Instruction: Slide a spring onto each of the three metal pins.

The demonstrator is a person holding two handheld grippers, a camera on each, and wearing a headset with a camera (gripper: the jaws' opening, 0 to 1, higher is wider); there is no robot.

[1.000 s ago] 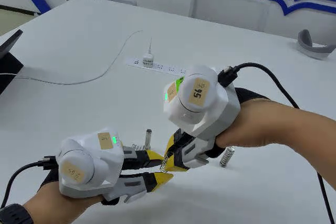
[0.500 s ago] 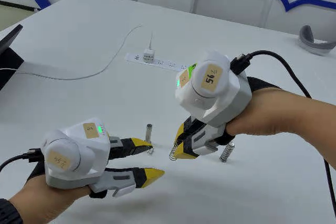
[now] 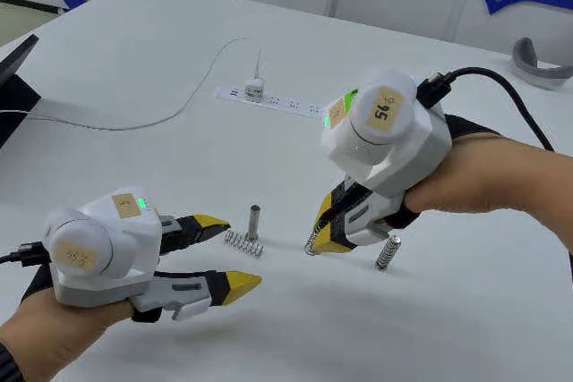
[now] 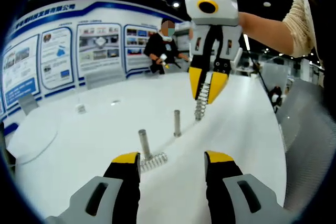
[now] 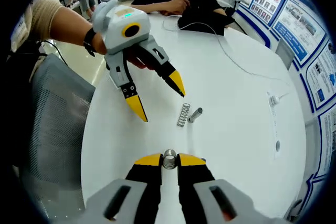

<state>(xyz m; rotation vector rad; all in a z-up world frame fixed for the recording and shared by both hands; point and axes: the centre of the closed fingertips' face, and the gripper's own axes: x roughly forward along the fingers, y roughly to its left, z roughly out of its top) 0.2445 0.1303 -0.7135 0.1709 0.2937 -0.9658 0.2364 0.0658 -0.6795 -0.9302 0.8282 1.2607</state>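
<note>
R hand-held gripper [image 3: 329, 241] is clamped on a spring [image 3: 312, 242], jaws together on its upper end. The spring hangs down w/ its lower end at or just above the bench [image 3: 134, 60]; cannot tell if it touches. In the right gripper view the coil's end sits pinched btwn the yellow tips. In the head view this gripper is at approx 3 o'clock from a bare pin [image 3: 253, 221], which stands upright. A 2nd spring [image 3: 242, 241] lies flat at that pin's 7 o'clock, one end just beside its foot. L hand-held gripper [image 3: 231, 252] is at the pin's 8 o'clock, jaws wide apart, tips pointing toward the pin & the 2nd spring. In the left gripper view a 2nd pin [image 4: 177, 123], also bare, stands beyond the first, near the hanging spring. In the head view a 3rd spring [image 3: 387, 252] stands near upright at 4 o'clock of the R hand-held gripper; whether a pin is inside it, cannot tell. A power strip [image 3: 269, 100] lies toward 12 o'clock, well apart.
</note>
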